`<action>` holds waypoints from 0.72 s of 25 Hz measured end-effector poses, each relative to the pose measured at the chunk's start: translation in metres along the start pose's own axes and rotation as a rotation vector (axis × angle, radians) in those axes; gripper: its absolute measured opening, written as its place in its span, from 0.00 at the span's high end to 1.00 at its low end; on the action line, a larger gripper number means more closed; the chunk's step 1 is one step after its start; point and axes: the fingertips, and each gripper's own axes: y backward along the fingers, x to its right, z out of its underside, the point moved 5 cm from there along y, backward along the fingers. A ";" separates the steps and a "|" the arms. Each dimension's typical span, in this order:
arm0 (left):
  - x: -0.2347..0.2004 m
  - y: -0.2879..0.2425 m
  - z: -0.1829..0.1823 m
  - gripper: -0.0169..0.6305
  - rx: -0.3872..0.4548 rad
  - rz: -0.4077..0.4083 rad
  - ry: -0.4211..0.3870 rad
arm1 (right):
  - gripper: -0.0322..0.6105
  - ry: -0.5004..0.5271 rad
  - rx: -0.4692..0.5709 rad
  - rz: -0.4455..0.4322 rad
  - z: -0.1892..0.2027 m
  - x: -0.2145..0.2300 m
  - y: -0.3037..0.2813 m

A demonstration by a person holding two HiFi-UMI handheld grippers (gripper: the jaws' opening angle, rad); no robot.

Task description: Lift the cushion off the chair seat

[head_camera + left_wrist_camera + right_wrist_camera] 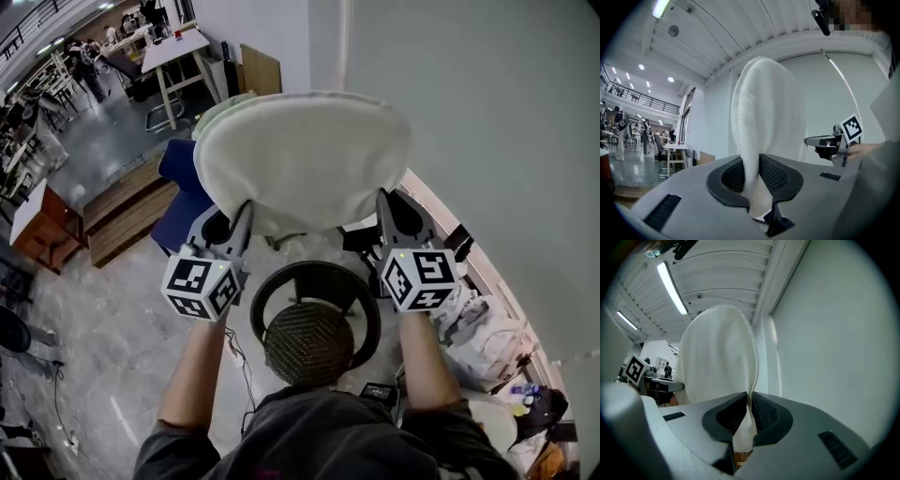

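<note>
As the round white cushion [302,155] is held in the air between two hand-held grippers, the lift named in the task is judged to be all but done. The cushion is seen well clear of the dark woven chair seat [309,344], which lies bare beneath it in the head view, close in front of the person. The left hand-held gripper [238,223] is clamped on the cushion's near left edge, and in the left gripper view a thick fold of white padding is squeezed between its meshed pads [774,176]. The right hand-held gripper [387,208] is nipped on the near right edge, where only a thin seam of fabric is caught and the jaws are drawn almost together. The cushion's broad face is turned up towards the head camera, with a pale wall beyond it. No part of it is seen touching the chair's dark ring-shaped frame [314,269]. Little is judged to be left: the cushion is yet to be carried aside or set down, and no resting place for it is shown.
</note>
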 end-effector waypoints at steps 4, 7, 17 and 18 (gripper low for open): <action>0.003 0.002 -0.002 0.85 -0.002 0.003 -0.004 | 0.89 0.000 -0.001 0.002 -0.001 0.000 0.005; 0.004 0.004 -0.003 0.85 -0.004 0.007 -0.004 | 0.89 0.002 0.000 0.005 -0.003 -0.001 0.007; 0.011 0.008 -0.005 0.85 -0.005 0.007 0.002 | 0.90 0.010 0.014 0.015 -0.010 0.001 0.012; 0.012 0.008 -0.005 0.85 -0.006 0.007 0.002 | 0.90 0.009 0.013 0.015 -0.009 0.001 0.013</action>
